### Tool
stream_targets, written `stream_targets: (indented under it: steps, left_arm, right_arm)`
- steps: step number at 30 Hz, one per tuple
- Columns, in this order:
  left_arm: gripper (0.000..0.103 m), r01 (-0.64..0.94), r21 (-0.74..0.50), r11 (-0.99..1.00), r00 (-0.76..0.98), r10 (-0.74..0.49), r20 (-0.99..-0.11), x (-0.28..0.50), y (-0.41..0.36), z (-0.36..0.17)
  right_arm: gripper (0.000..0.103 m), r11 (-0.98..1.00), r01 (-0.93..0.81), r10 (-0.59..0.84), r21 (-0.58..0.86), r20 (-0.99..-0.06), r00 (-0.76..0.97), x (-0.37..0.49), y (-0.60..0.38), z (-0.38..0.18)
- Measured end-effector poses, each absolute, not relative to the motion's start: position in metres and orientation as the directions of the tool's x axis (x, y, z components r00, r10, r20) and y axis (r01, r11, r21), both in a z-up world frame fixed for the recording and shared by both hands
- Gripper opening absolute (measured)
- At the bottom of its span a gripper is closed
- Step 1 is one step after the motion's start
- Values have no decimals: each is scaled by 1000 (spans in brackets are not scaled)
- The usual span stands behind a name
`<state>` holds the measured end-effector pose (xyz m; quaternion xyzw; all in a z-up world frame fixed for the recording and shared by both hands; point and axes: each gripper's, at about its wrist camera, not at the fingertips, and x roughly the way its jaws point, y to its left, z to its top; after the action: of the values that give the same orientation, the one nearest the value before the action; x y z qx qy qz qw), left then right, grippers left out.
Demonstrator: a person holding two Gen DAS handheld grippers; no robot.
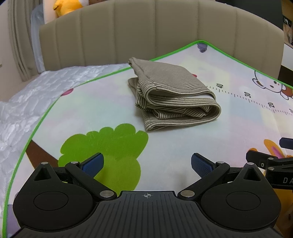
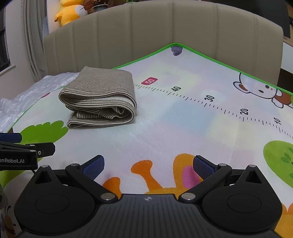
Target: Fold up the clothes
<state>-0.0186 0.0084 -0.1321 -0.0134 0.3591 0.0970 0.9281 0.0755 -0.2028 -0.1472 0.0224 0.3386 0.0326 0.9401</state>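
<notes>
A beige striped garment (image 1: 170, 95) lies folded in a thick bundle on the cartoon play mat (image 1: 91, 102). It also shows in the right wrist view (image 2: 100, 100), at the left on the mat (image 2: 183, 128). My left gripper (image 1: 147, 164) is open and empty, pulled back in front of the garment, above a green tree print. My right gripper (image 2: 148, 165) is open and empty, in front and to the right of the garment. Each gripper shows at the edge of the other's view: the right one (image 1: 274, 161), the left one (image 2: 22, 152).
The mat has a green border and a printed ruler (image 2: 210, 102). A beige padded headboard (image 1: 146, 33) stands behind it. White quilted bedding (image 1: 27, 102) lies left of the mat. A yellow plush toy (image 2: 71, 11) sits beyond the headboard.
</notes>
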Motion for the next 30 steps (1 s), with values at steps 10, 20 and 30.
stream_targets:
  steps: [10, 20, 30]
  left_arm:
    - [103, -183, 46, 982, 723, 166, -670, -20, 7, -132]
    - [103, -182, 46, 982, 726, 166, -667, -20, 8, -131]
    - [103, -177, 50, 983, 727, 165, -666, -20, 7, -131]
  right_arm:
    - [103, 997, -41, 73, 65, -639, 766, 75, -202, -148]
    - [103, 997, -42, 73, 63, -640, 765, 76, -201, -148]
    - [103, 997, -45, 75, 63, -639, 765, 75, -203, -148]
